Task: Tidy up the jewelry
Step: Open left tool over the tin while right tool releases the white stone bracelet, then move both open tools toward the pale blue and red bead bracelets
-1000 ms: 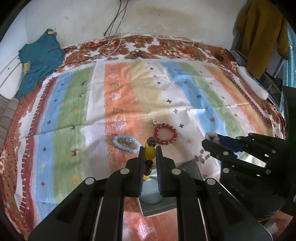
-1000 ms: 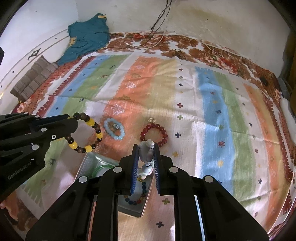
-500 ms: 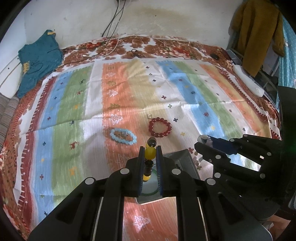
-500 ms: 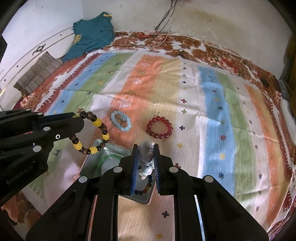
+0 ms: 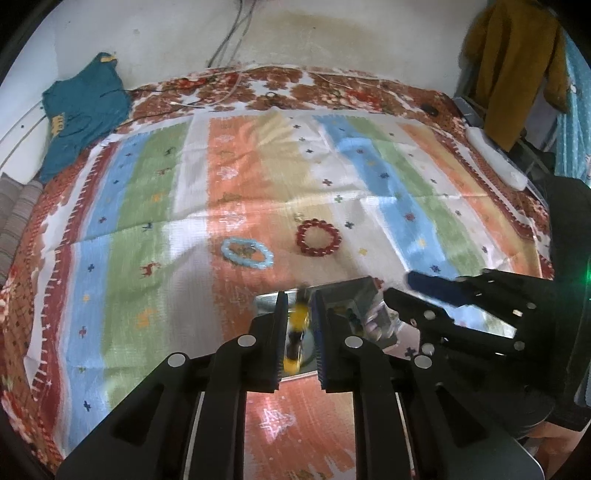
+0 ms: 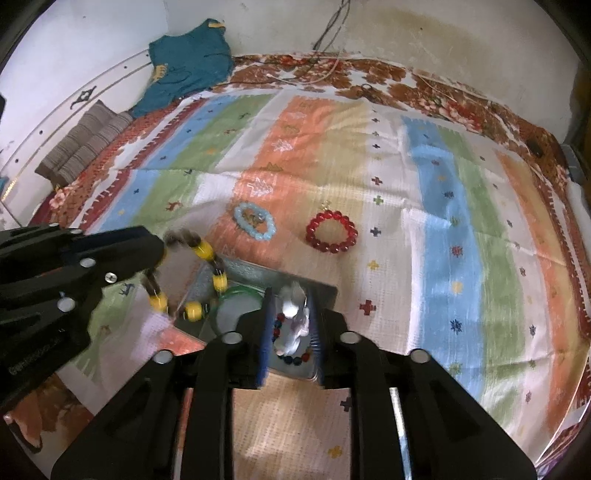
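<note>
Striped cloth (image 6: 443,184), left tool (image 5: 300,325) gripping yellow-brown bracelet (image 6: 207,273), right tool (image 6: 291,325) just opening around white bracelet (image 6: 293,321) over tray (image 6: 325,291)

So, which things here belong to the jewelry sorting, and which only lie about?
Job:
- yellow-brown bracelet, in left claw
- white bracelet, between right claw pads
- metal tray
- light blue bracelet
- red bracelet

Lying about:
- teal garment
- cables
- striped cushion
</note>
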Available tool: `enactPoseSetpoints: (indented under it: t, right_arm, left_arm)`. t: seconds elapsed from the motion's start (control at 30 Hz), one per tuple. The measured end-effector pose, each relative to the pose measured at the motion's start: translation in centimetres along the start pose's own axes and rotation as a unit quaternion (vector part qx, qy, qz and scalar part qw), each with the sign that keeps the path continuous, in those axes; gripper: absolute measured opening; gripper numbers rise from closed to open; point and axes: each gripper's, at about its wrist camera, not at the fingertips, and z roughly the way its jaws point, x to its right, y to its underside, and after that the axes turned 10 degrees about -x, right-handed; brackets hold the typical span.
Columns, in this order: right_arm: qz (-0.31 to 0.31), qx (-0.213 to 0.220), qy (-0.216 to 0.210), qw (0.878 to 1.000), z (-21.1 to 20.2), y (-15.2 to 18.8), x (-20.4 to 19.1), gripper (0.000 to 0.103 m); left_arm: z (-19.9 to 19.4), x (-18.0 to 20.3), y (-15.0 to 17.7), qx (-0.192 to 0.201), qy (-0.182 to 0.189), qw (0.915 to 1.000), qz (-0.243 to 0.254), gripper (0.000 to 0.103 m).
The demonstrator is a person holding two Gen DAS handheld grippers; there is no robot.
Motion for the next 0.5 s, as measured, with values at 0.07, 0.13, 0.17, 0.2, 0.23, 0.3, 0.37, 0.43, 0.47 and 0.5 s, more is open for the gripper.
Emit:
enactPoseSetpoints:
  t: [0.07,0.13,0.17,0.2,0.23,0.3,0.37,0.43,0.47,0.5]
  right_arm:
    - [0.005,-0.002,0.008,1.0,0.1,0.0,0.4,0.039]
    - [0.015,-0.008,0.014,1.0,0.5,-0.1,1.0,0.039]
    - [0.017,-0.011,0.015,1.0,0.7,-0.2,1.2,0.039]
    - [0.02,-0.014,0.018,1.0,0.9,-0.2,1.5,0.039]
    - [0.023,-0.017,0.021,0.999,1.1,-0.2,1.7,0.039]
    - [0.028,-0.021,0.025,0.999,1.3,-0.3,2.1,0.039]
    - [0.03,-0.022,0.025,0.999,1.4,-0.3,2.2,0.042]
    - [0.03,-0.018,0.027,0.999,1.4,-0.4,2.3,0.045]
    - [0.034,-0.012,0.032,0.999,1.2,-0.4,2.4,0.045]
    - [0.039,-0.003,0.038,0.999,1.0,-0.6,2.5,0.045]
  left_arm:
    - [0.1,-0.6,-0.2,0.001,-0.009,0.9999,-0.011,0.02]
    - [0.3,-1.2,-0.4,-0.001,-0.015,0.9997,-0.021,0.021]
    - [0.5,-1.5,-0.5,-0.004,-0.019,0.9995,-0.025,0.021]
    - [0.6,-1.7,-0.6,-0.006,-0.021,0.9994,-0.028,0.021]
    - [0.7,-1.9,-0.7,-0.008,-0.022,0.9993,-0.03,0.023]
    - [0.9,-2.1,-0.8,-0.01,-0.026,0.9991,-0.033,0.03]
    - [1.0,-2.4,-1.0,-0.01,-0.028,0.9989,-0.035,0.034]
    - [1.2,-2.6,-1.1,-0.012,-0.03,0.9988,-0.037,0.039]
    - [1.4,-2.7,-1.2,-0.014,-0.032,0.9986,-0.039,0.044]
    - [1.6,-2.8,-1.3,-0.016,-0.035,0.9984,-0.041,0.045]
